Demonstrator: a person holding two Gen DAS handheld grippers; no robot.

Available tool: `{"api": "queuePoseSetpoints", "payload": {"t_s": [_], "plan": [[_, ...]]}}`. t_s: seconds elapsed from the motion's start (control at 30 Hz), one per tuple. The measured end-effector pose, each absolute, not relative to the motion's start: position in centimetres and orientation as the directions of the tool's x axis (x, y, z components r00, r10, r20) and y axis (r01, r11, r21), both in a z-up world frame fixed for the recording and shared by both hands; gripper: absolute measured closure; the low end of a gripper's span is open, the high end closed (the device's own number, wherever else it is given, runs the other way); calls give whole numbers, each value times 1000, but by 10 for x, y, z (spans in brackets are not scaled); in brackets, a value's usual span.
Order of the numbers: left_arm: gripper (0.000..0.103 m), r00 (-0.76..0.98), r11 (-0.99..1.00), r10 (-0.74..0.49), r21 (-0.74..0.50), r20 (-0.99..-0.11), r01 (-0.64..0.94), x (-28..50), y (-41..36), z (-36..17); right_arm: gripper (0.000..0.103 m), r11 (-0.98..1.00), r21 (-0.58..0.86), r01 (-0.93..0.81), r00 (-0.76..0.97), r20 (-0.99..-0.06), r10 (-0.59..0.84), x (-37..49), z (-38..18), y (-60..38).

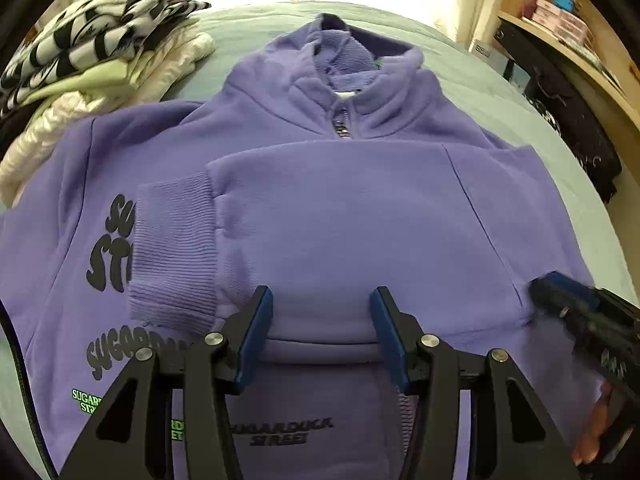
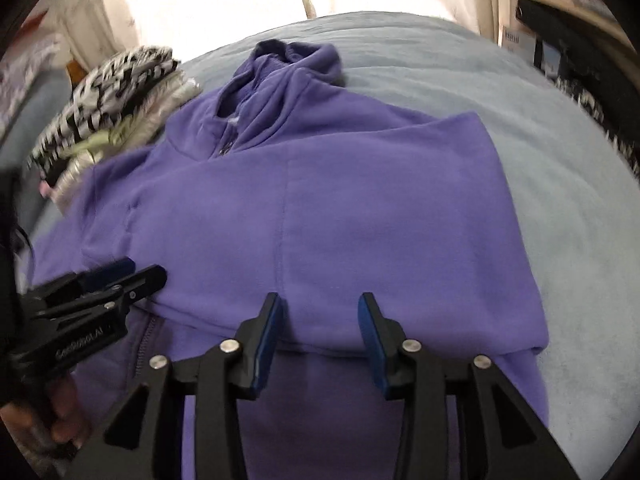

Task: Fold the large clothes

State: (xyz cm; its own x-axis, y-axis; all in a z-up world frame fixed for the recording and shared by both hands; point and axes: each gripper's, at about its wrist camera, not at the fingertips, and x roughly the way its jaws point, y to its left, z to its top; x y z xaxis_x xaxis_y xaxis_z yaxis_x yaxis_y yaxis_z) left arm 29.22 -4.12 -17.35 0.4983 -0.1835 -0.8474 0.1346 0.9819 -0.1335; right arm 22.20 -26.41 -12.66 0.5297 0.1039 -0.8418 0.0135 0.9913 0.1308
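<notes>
Partway: purple hoodie (image 1: 340,216) flat on bed (image 2: 540,120), right sleeve (image 1: 176,248) folded across chest, left side unfolded; left tool (image 1: 322,300) and right tool (image 2: 320,304) parted over fold edge, gripping nothing.

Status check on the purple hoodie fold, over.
Left gripper and right gripper both open, over the folded edge. Purple hoodie flat, sleeve folded across. Clothes pile clear at far left.
</notes>
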Motion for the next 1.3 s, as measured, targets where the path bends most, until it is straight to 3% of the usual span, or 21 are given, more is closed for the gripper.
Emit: {"api": "queuePoseSetpoints", "payload": {"t_s": [0.1,0.2,0.4,0.7,0.87,1.3], "plan": [[53,498,981,-192,-143,-845,134,289,-36,-172,64,989,74,131,548,-836,-11,214,-126,-299],[53,499,981,-189,-141,-846,132,288,-36,-172,67,975,177,135,558,-827,73,204,-128,-321],[53,492,984,-176,-143,-853,103,285,-34,-170,64,989,78,124,559,-829,-5,200,-128,-304],[53,496,987,-160,-130,-854,96,280,-36,-163,61,986,97,133,571,-821,4,199,-133,-302],[53,495,987,-157,-119,-855,107,267,-38,-151,45,980,164,114,608,-792,61,195,-135,-304],[53,568,990,-128,-75,-813,116,196,-2,-107,43,990,62,127,580,-814,-23,201,-132,-287]]}}
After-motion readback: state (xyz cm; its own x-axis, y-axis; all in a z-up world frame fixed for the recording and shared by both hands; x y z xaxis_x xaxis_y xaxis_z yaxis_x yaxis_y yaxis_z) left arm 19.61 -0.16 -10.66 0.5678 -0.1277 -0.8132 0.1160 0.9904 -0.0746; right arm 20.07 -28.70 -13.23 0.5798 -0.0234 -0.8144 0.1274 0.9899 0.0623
